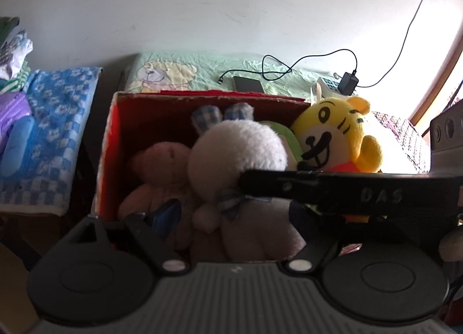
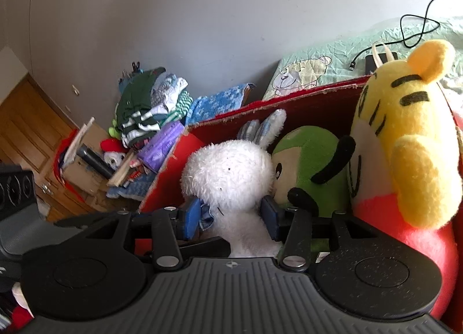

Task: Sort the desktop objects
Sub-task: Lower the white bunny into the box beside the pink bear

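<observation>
Left gripper (image 1: 231, 218): only one blue pad (image 1: 165, 215) shows, low in the box beside the pink plush; the other finger is hidden behind the black bar of the right tool, so I can't tell how wide it stands or whether it holds anything.
Pink plush (image 1: 162, 172): sits in the left part of the red box, pressed against the white rabbit.
Red box (image 2: 173, 169): open-topped cardboard, packed with soft toys from wall to wall.
Right gripper (image 2: 233, 216): fingers (image 2: 192, 215) partly closed, blue pads pinching the white rabbit at the neck, one on each side.
White rabbit (image 2: 228, 172): upright in the middle of the box, checked ears against the back wall, clamped by the right tool.
Green plush (image 2: 309, 166): wedged just right of the rabbit, touching it, its black ear up against the tiger.
Yellow tiger (image 2: 405, 119): tall at the right end of the box, leaning over the rim, crowding the right finger's side.
Around: folded clothes (image 2: 147, 102) and a blue towel (image 1: 60, 119) left of the box; a green quilt (image 1: 246, 67) with a black charger cable (image 1: 318, 62) behind it.
</observation>
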`<action>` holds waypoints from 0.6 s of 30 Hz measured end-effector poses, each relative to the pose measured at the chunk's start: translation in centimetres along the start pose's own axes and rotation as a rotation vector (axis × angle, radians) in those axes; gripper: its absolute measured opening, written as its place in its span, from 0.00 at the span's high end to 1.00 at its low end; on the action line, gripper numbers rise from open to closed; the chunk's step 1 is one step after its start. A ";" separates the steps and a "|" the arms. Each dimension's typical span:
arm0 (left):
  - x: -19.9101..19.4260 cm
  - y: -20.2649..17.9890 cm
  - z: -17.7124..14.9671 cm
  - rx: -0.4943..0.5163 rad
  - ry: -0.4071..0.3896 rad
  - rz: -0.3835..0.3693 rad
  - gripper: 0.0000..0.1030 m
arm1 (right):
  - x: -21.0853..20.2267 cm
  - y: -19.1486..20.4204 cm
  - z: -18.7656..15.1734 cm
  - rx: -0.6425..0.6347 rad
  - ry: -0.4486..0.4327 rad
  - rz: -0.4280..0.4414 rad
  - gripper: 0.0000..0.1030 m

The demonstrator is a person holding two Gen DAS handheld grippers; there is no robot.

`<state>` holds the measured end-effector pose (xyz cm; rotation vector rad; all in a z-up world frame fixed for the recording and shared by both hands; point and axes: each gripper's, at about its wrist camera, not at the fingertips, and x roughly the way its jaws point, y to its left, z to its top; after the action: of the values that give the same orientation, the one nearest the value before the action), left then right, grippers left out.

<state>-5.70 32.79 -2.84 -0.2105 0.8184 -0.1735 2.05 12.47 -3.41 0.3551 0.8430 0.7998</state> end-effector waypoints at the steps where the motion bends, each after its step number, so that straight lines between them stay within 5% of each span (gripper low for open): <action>1: -0.1 0.0 0.1 -0.004 -0.001 -0.002 0.24 | -0.2 0.0 0.1 0.007 -0.011 0.004 0.50; 6: -0.6 -0.7 0.2 0.011 -0.014 -0.027 0.24 | -1.5 0.5 0.4 -0.011 -0.088 -0.005 0.41; 12: 1.1 -1.6 0.2 0.027 0.036 -0.024 0.24 | -0.8 1.0 0.7 -0.025 -0.081 0.023 0.62; 18: 2.1 -1.3 0.3 0.010 0.054 -0.035 0.22 | -0.3 0.4 0.7 -0.007 -0.054 -0.010 0.68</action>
<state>-4.20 31.04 -3.74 -0.2119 0.8681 -0.2171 2.31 12.51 -2.57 0.3645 0.7912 0.7807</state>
